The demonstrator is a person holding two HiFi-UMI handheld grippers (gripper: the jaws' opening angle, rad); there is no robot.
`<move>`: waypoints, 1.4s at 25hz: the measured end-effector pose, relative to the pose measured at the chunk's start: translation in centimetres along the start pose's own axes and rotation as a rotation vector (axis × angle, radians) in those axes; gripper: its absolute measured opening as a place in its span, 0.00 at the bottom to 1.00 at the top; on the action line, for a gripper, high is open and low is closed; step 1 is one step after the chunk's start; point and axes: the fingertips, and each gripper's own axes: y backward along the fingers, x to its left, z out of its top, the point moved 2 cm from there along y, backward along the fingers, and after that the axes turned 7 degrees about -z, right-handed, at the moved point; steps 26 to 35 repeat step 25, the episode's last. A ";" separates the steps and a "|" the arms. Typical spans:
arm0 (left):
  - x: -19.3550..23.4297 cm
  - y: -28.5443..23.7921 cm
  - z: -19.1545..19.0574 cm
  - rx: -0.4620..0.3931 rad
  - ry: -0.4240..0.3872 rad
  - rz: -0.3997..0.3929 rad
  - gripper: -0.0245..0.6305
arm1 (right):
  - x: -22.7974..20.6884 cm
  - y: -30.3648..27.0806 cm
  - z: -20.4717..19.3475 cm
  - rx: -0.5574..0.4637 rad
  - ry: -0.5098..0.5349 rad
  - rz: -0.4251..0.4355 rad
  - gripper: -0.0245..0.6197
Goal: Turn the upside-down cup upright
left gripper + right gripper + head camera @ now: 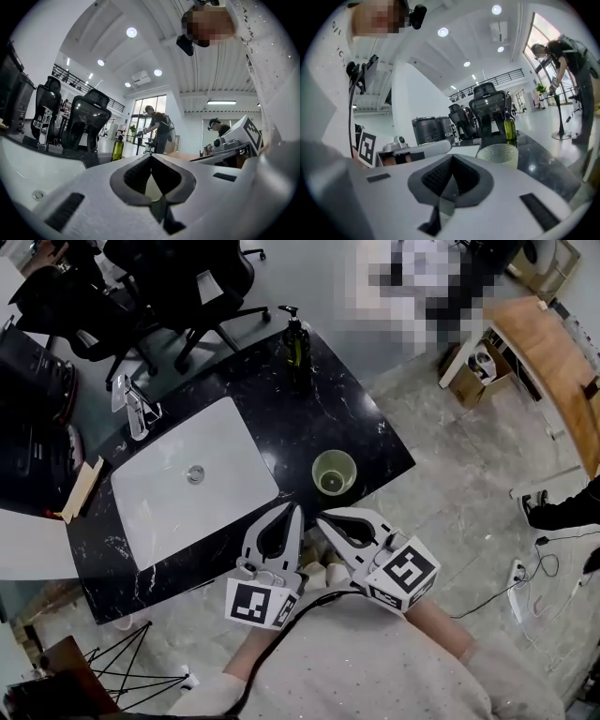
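Note:
A pale green cup (334, 472) stands upright with its mouth up on the black marble counter (366, 427), near the counter's front right corner. In the right gripper view the same cup (499, 152) sits just ahead and to the right of the jaws. My left gripper (297, 509) and right gripper (322, 518) hover side by side over the counter's near edge, a short way in front of the cup and not touching it. Both are shut with nothing between their fingers, as the left gripper (151, 157) and right gripper (452, 157) also show in their own views.
A white sink basin (159, 493) with a faucet (134, 409) fills the counter's left half. A dark green soap bottle (296, 338) stands at the far edge. Black office chairs (178, 277) are behind the counter. Cables and a wooden desk (548, 352) lie to the right.

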 end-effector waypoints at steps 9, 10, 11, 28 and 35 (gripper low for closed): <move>-0.5 0.6 0.4 0.000 -0.021 0.002 0.05 | 0.5 0.5 1.8 -0.080 0.108 -0.085 0.05; -0.6 0.6 0.5 -0.003 -0.024 0.000 0.05 | 0.5 0.6 2.0 -0.088 0.109 -0.088 0.05; -0.7 0.6 0.6 -0.005 -0.027 -0.003 0.05 | 0.5 0.7 2.1 -0.095 0.108 -0.091 0.05; -1.5 0.5 1.0 0.000 -0.044 -0.009 0.05 | 0.2 1.4 2.6 -0.124 0.076 -0.101 0.05; -1.5 0.5 1.0 0.000 -0.044 -0.009 0.05 | 0.2 1.4 2.6 -0.124 0.076 -0.101 0.05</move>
